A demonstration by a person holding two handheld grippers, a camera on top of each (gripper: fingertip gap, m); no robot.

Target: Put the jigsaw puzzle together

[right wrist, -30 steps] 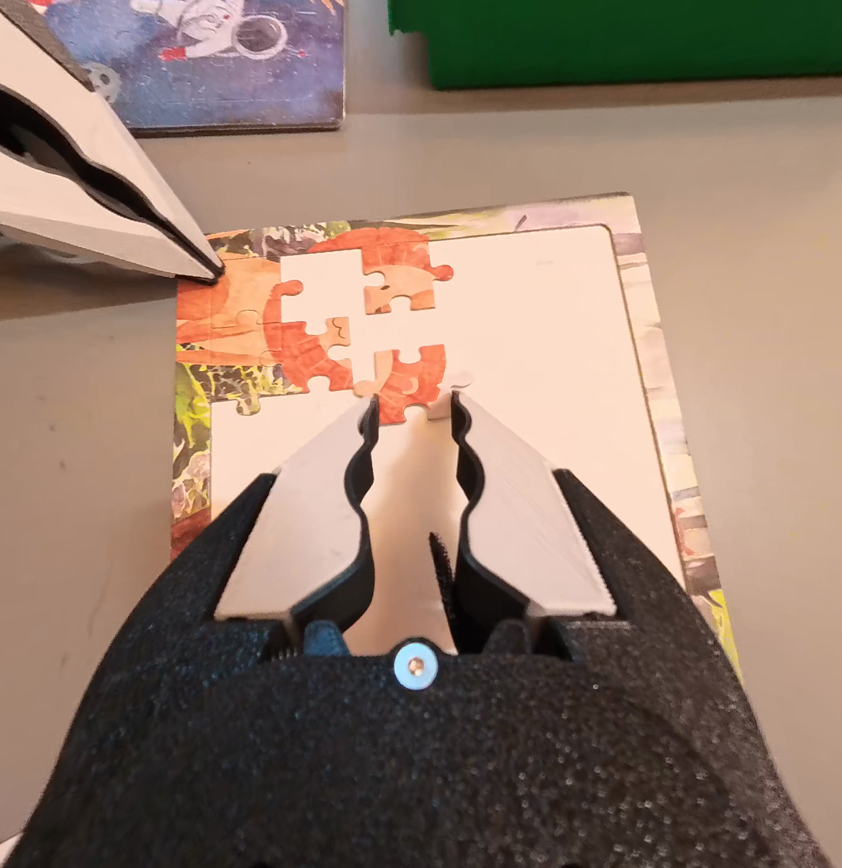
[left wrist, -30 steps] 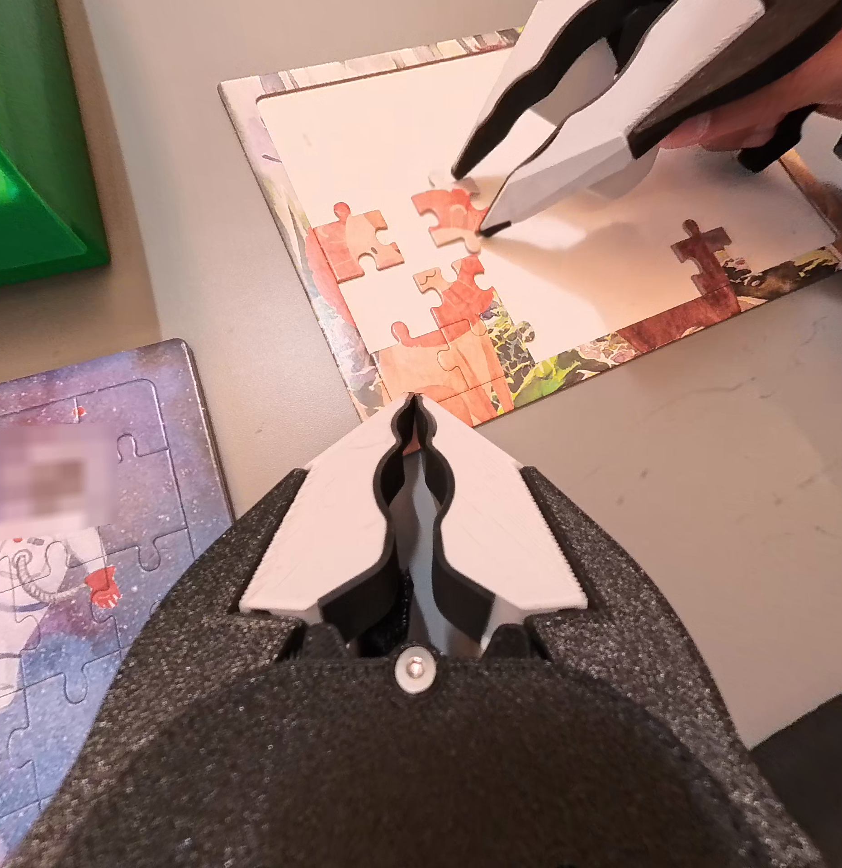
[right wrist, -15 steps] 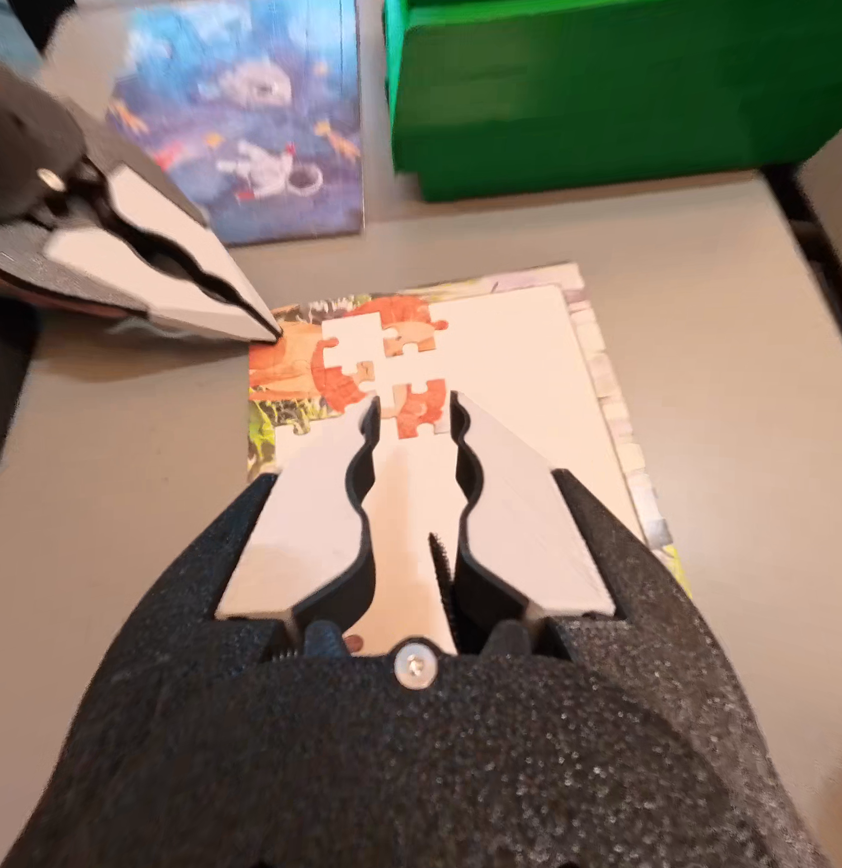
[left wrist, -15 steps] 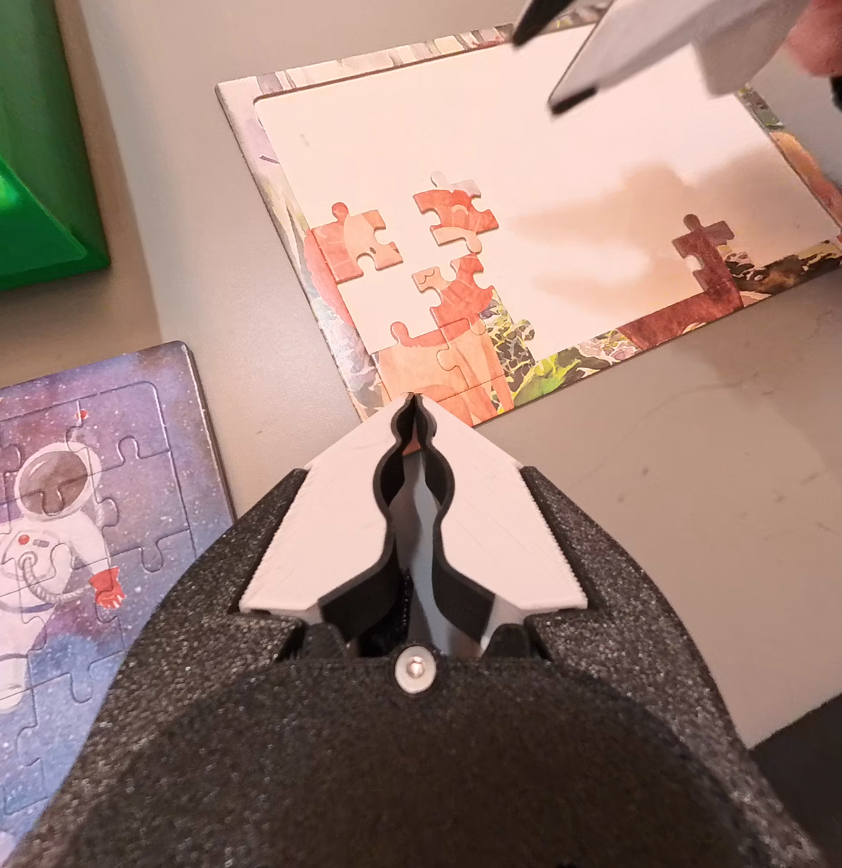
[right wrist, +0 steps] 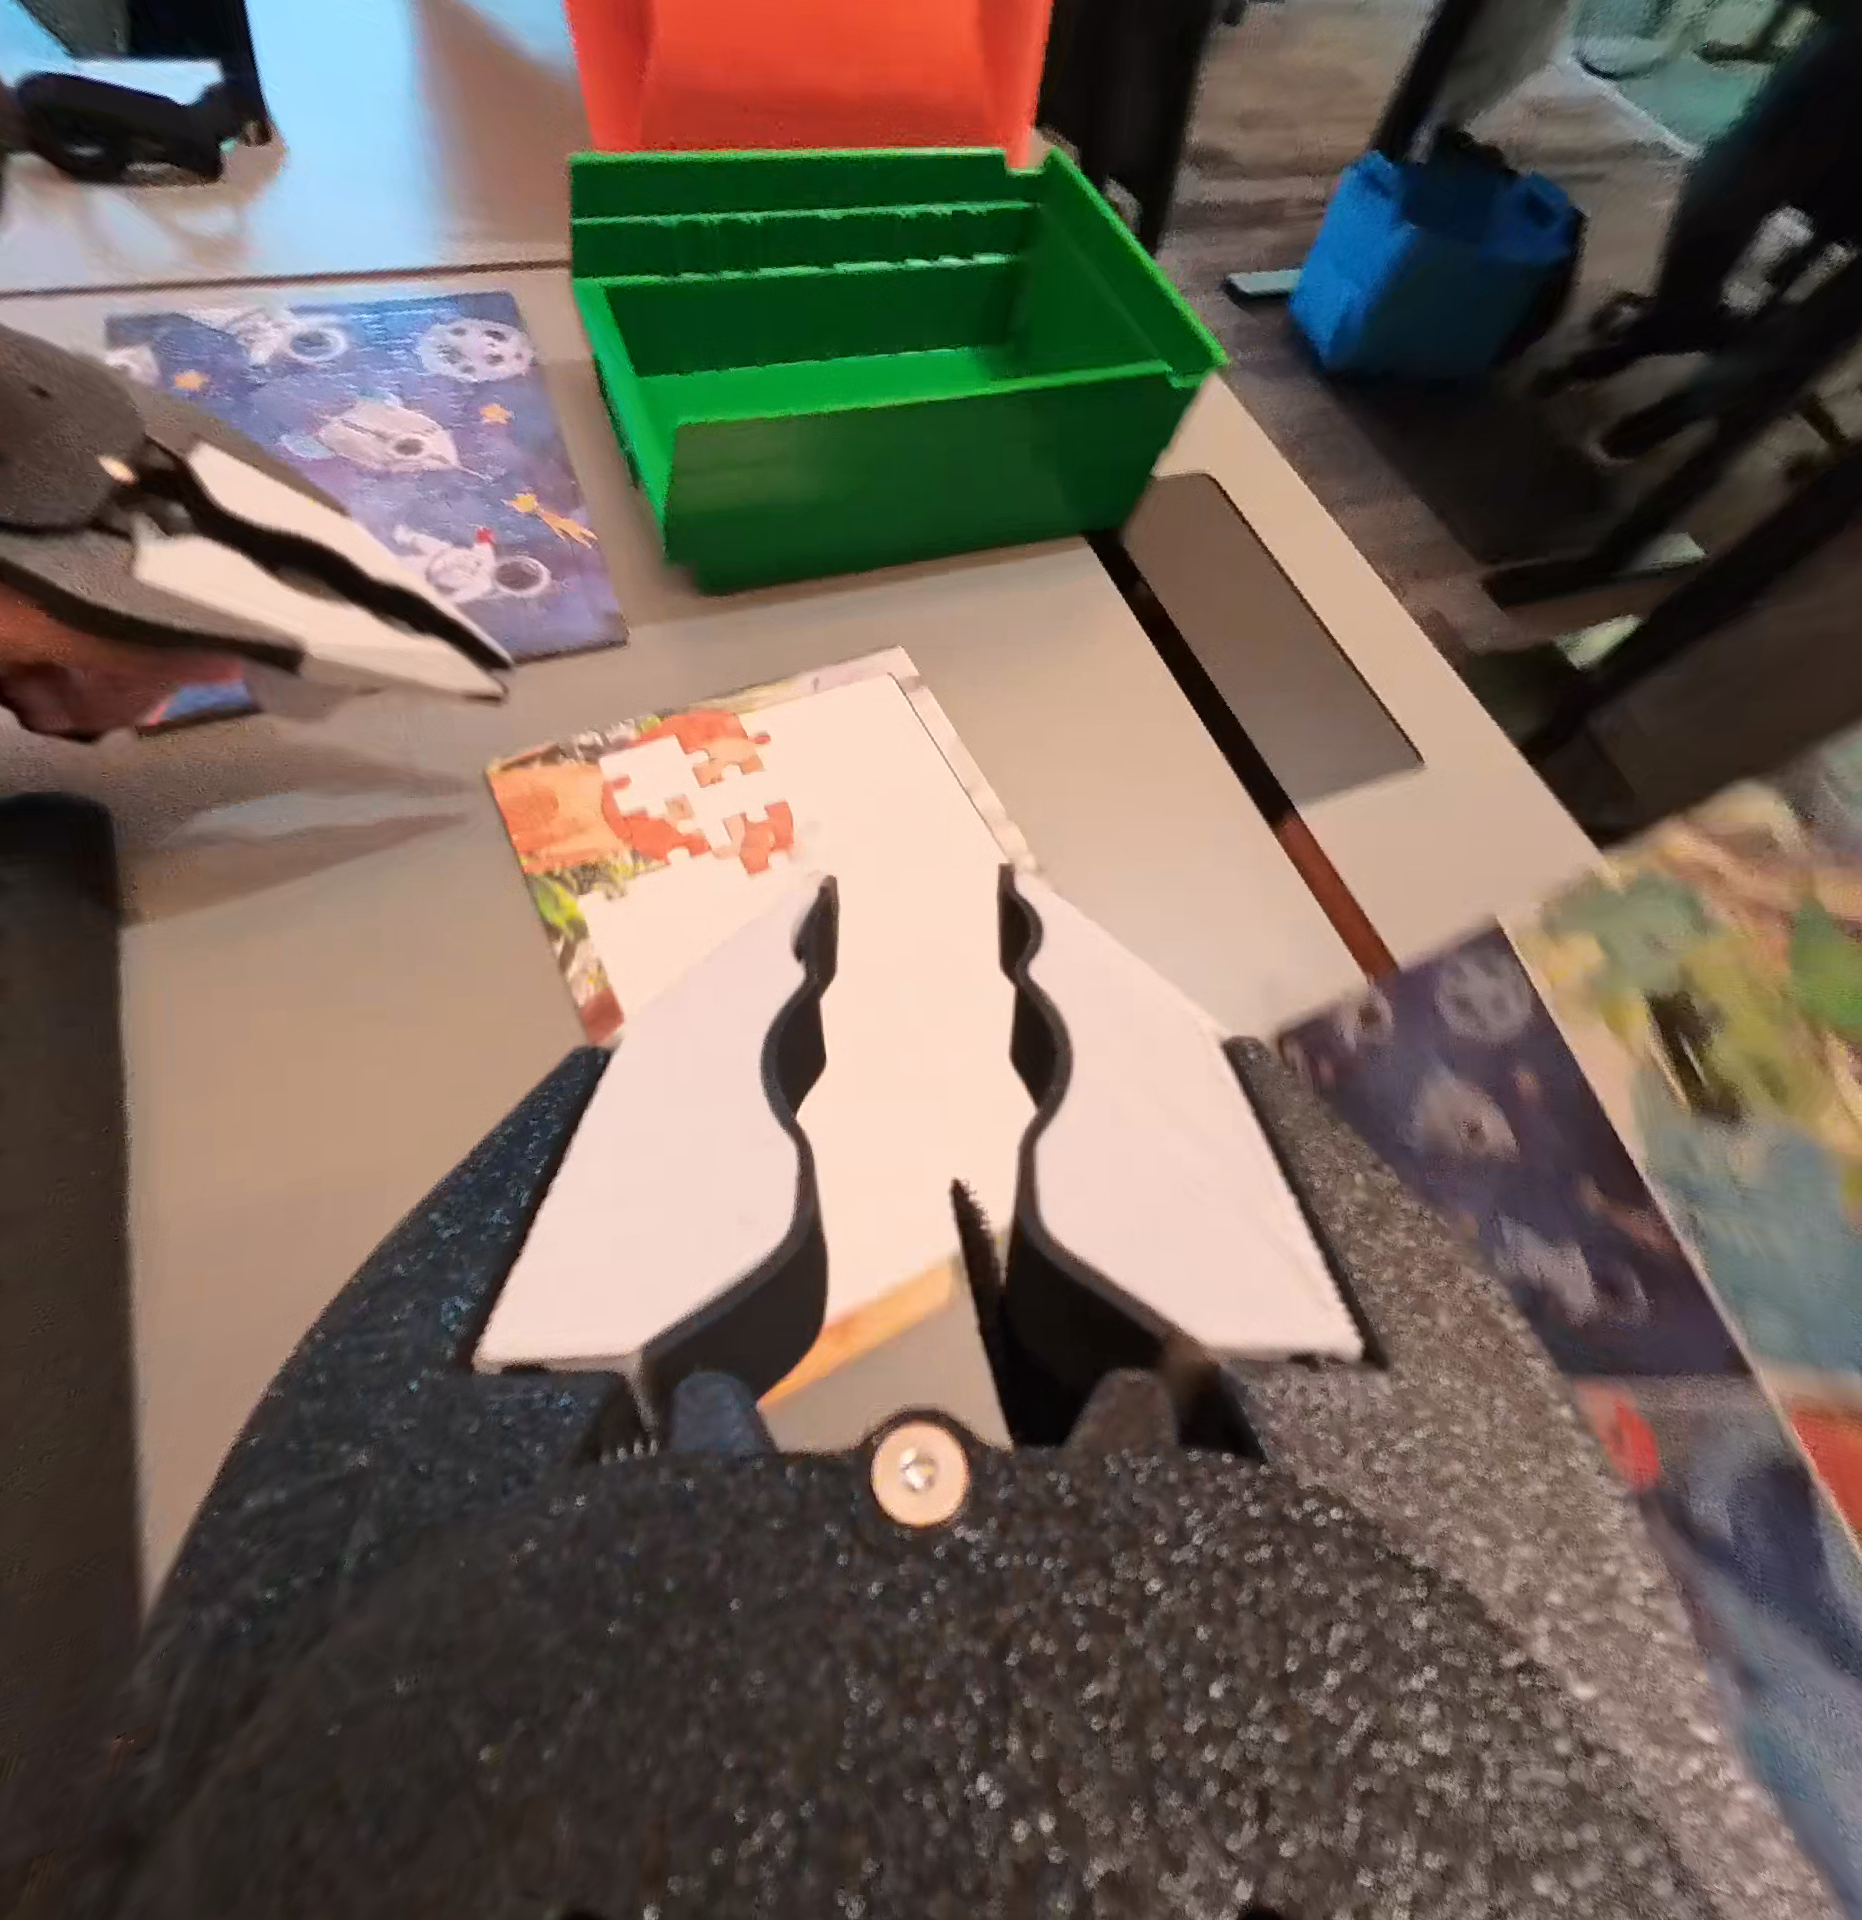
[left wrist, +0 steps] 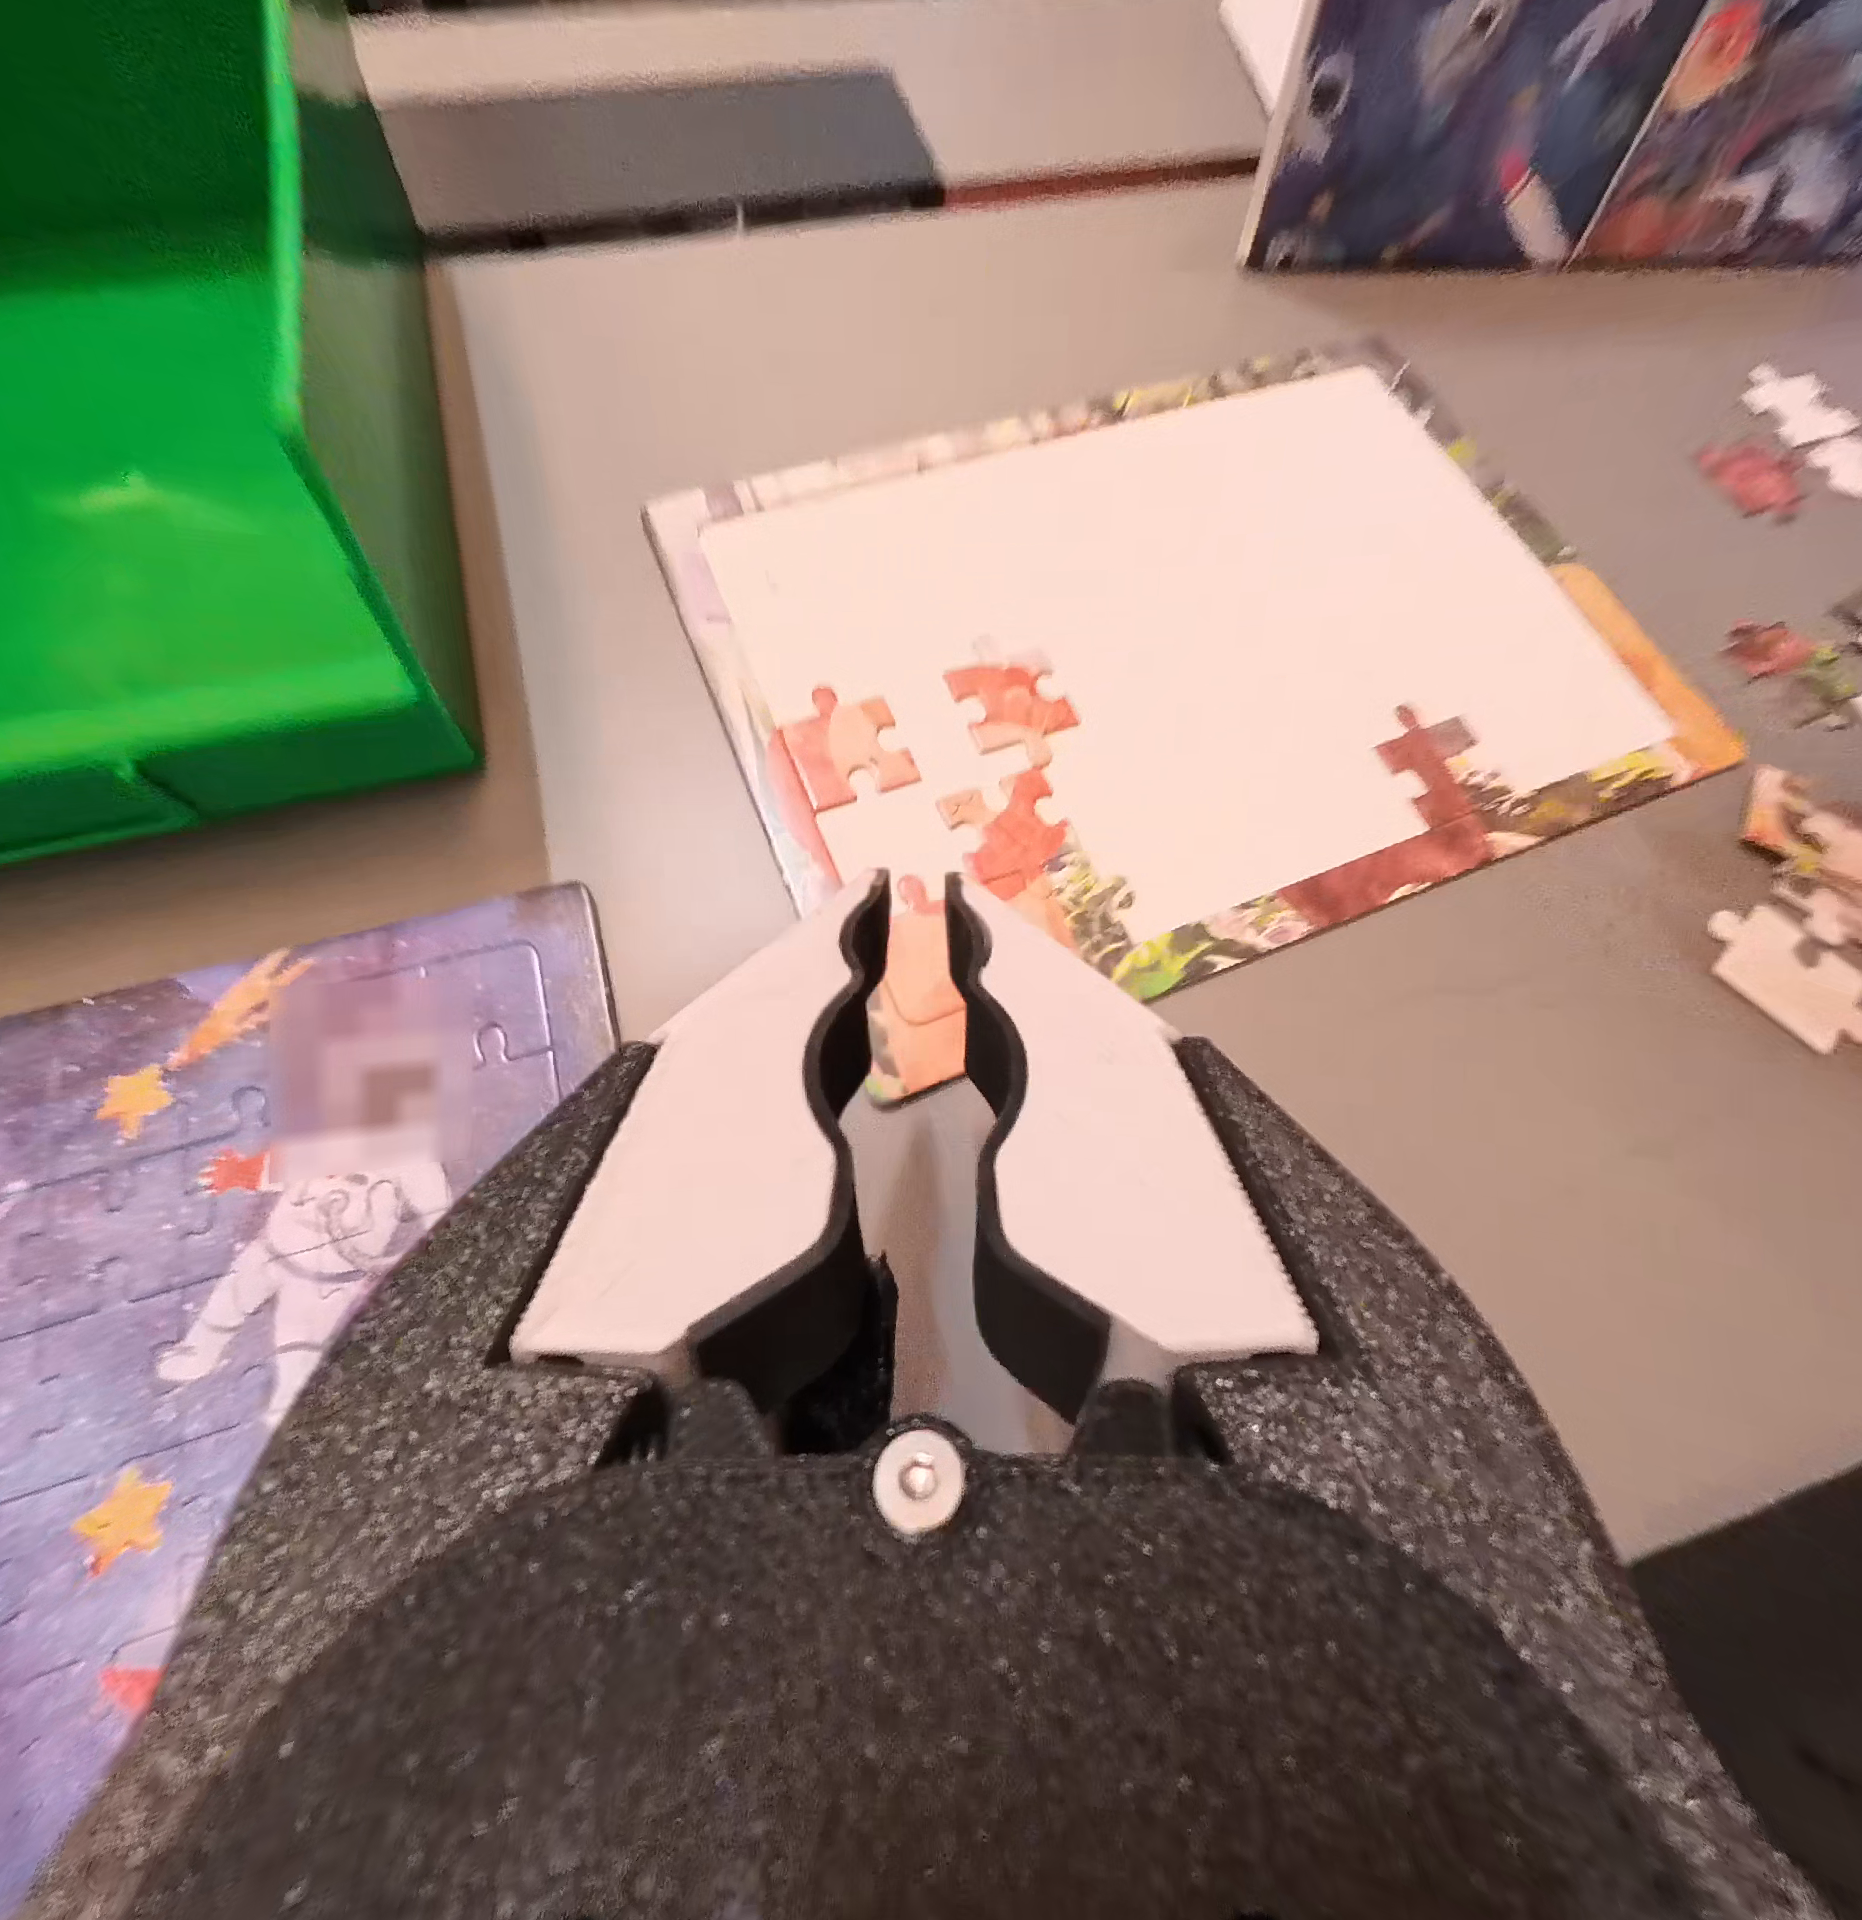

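Left wrist view, left to right: glossy green bin [left wrist: 179, 468], flat space puzzle [left wrist: 179, 1195], left gripper [left wrist: 916, 883] with white fingers slightly parted, empty, above the near corner of the cardboard puzzle tray [left wrist: 1218, 623], whose white bed is mostly bare; loose pieces [left wrist: 1800, 935] at right. Right wrist view: right gripper [right wrist: 916, 883] spread wide, empty, over the tray's bare bed.

No legible text, labels, numbers anywhere (printed pictures only, all blurred).
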